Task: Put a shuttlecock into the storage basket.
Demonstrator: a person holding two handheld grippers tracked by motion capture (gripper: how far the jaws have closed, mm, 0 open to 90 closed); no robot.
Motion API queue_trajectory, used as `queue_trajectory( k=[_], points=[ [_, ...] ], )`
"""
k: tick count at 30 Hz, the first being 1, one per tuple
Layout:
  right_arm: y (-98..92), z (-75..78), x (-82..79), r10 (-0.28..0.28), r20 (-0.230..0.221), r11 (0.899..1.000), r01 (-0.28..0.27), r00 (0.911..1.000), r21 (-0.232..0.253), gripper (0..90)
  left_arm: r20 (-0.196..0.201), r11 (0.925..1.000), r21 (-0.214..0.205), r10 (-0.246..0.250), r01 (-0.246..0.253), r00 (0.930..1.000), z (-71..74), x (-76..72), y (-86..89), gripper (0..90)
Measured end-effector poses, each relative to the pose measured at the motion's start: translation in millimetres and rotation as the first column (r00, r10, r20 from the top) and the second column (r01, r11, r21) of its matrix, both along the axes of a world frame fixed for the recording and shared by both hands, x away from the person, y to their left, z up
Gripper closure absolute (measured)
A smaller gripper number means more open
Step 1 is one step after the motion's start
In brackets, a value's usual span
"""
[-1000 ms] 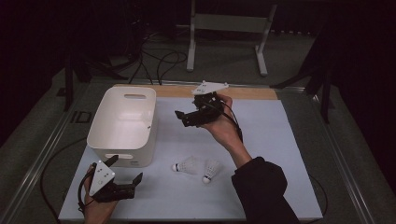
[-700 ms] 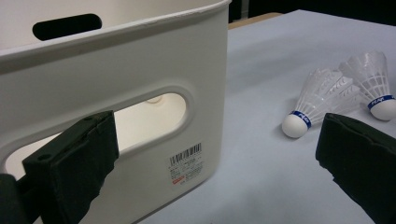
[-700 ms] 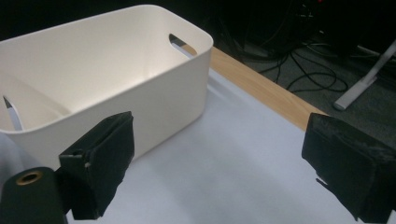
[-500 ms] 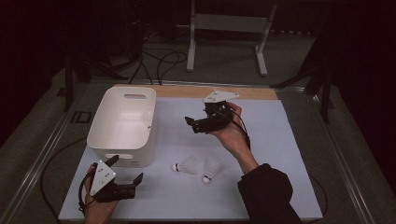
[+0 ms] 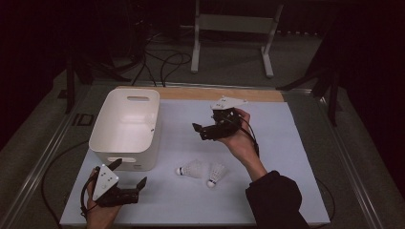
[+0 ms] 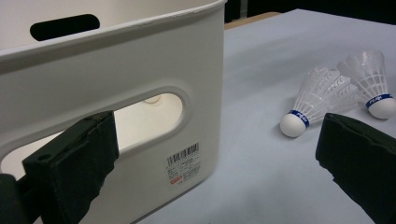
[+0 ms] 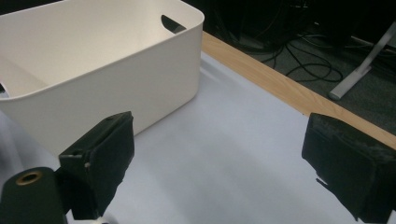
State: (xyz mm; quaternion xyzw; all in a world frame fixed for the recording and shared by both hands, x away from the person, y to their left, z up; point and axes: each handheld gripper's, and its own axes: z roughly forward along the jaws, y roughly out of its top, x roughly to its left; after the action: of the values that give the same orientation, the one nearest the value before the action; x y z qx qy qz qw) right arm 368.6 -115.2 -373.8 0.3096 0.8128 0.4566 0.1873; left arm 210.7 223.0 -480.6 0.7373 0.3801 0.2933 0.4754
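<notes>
The bin (image 5: 125, 128) is white, with a barcode label (image 6: 182, 164). Both shuttlecocks (image 6: 319, 100) (image 6: 371, 82) are white with blue bands. The table (image 5: 277, 191) is pale blue, edged in tan wood. Gripper pads (image 7: 99, 159) are black.

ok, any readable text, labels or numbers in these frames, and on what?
Sticker on the white bin: a barcode label with small print, too small to read.
Blue band on the nearer shuttlecock: white lettering, too blurred to read.
Blue band on the farther shuttlecock: white lettering, also unreadable.
</notes>
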Motion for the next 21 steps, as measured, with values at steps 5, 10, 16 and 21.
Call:
queue_trajectory(
  k=[5,10,16,21],
  points=[
    [-4.3,-3.6,-2.8,-0.004,-0.010,1.000,0.004,0.9999,-0.002,8.9,0.000,1.0000,-0.001,0.001,-0.001,1.0000,-0.2,-0.1,-0.4,0.0],
    [-9.1,-6.6,-5.3,-0.012,-0.012,1.000,0.012,0.9999,-0.007,8.9,0.001,1.0000,-0.002,-0.001,0.001,1.0000,0.0,-0.3,-0.1,0.0],
    [-14.0,-10.6,-8.1,-0.014,-0.020,1.000,0.013,0.9997,-0.012,8.9,0.001,1.0000,-0.003,0.001,-0.001,1.0000,-0.2,-0.1,-0.1,0.0],
    [-19.2,-13.6,-9.7,-0.020,-0.030,1.000,0.019,0.9994,-0.009,9.0,0.002,1.0000,-0.003,0.001,-0.001,1.0000,-0.2,-0.2,0.0,0.0]
  ],
)
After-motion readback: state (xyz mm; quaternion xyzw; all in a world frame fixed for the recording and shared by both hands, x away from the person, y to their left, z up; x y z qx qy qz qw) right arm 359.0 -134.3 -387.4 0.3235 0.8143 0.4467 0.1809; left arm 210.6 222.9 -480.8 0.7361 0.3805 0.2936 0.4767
